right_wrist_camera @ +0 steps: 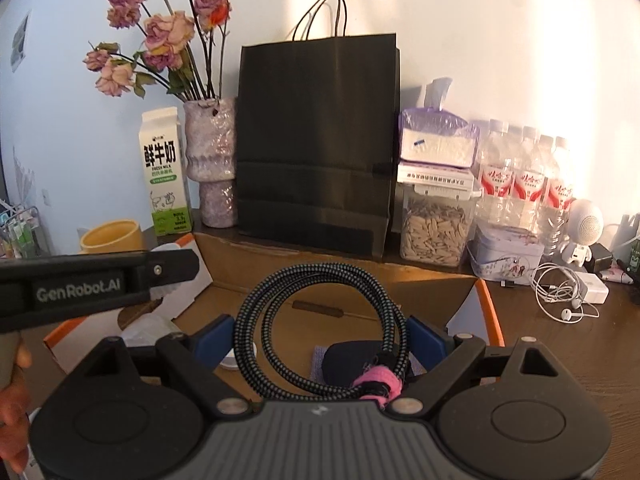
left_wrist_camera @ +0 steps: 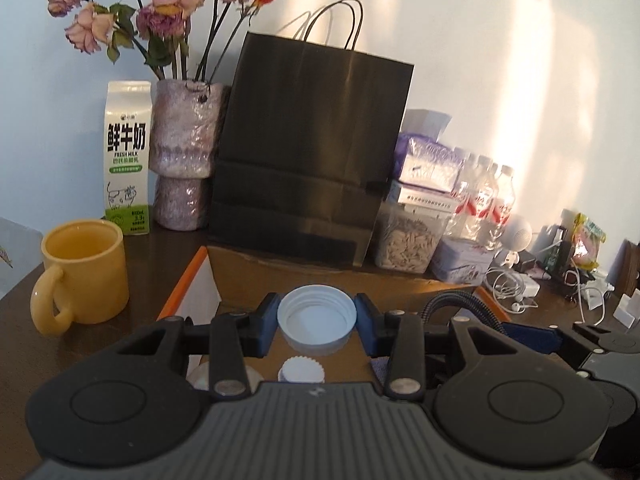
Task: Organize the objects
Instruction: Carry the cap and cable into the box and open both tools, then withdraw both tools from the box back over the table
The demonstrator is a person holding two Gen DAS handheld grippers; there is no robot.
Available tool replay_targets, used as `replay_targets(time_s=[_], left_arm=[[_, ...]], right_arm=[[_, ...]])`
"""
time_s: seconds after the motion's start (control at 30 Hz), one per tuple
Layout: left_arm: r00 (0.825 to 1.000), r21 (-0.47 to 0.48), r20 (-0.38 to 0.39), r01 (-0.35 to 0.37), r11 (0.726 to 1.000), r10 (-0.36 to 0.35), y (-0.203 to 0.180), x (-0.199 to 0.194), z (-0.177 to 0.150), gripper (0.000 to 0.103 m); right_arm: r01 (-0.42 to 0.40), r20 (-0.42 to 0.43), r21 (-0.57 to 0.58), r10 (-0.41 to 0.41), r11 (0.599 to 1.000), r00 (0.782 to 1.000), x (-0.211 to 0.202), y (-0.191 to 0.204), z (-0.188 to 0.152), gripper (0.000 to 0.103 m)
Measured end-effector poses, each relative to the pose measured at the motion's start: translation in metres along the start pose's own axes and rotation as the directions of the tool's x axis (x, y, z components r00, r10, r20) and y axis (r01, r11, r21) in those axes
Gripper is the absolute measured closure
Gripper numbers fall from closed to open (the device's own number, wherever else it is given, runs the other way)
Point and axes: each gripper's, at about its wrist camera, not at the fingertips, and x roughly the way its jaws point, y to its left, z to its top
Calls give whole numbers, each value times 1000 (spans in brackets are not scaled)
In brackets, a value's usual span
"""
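Two grippers each carry one thing over an open cardboard box [right_wrist_camera: 400,280]. The left gripper [left_wrist_camera: 317,322] pinches a white cap [left_wrist_camera: 317,320] between its blue fingers [left_wrist_camera: 266,322]. The right gripper [right_wrist_camera: 320,344] stands wide and seems to hold a coiled black cord [right_wrist_camera: 320,320]; the coil fills the gap between its pads.

The step looks like dropping things into the box. Next, each gripper should go lower and let go.

Inside the box, some small things lie already: a white ruffled cup [left_wrist_camera: 301,369] and a dark pouch [right_wrist_camera: 352,360]. Bare floor shows between them.

The box's far wall is close ahead, so there is little room forward. Right behind it stands a black paper bag [left_wrist_camera: 312,152]. To the left sit a yellow mug [left_wrist_camera: 82,272], a milk carton [left_wrist_camera: 128,156] and a vase [left_wrist_camera: 186,152]. To the right are a jar of seeds [right_wrist_camera: 434,232] and water bottles [right_wrist_camera: 524,184].
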Motion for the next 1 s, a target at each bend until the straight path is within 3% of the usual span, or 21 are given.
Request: replay_targets(time_s=[0.07, 0.1, 0.13, 0.2, 1.0], left_arm=[[1000, 2, -10, -3, 1000, 3, 0, 2, -1, 58], [1000, 2, -15, -7, 1000, 7, 1, 2, -1, 42], [1000, 1, -19, -13, 1000, 13, 1, 2, -1, 17], [999, 8, -12, -32, 999, 32, 0, 2, -2, 0], [999, 23, 6, -42, 999, 41, -8, -23, -1, 0]], right_arm=[[2, -12, 3, -2, 1000, 1000, 3, -1, -1, 11], [4, -20, 6, -4, 1000, 1000, 4, -2, -2, 11], [9, -18, 16, -9, 1000, 1000, 4, -4, -3, 7], [24, -16, 29, -24, 999, 1000, 3, -7, -3, 0], [38, -4, 30, -38, 999, 999, -19, -11, -7, 0]])
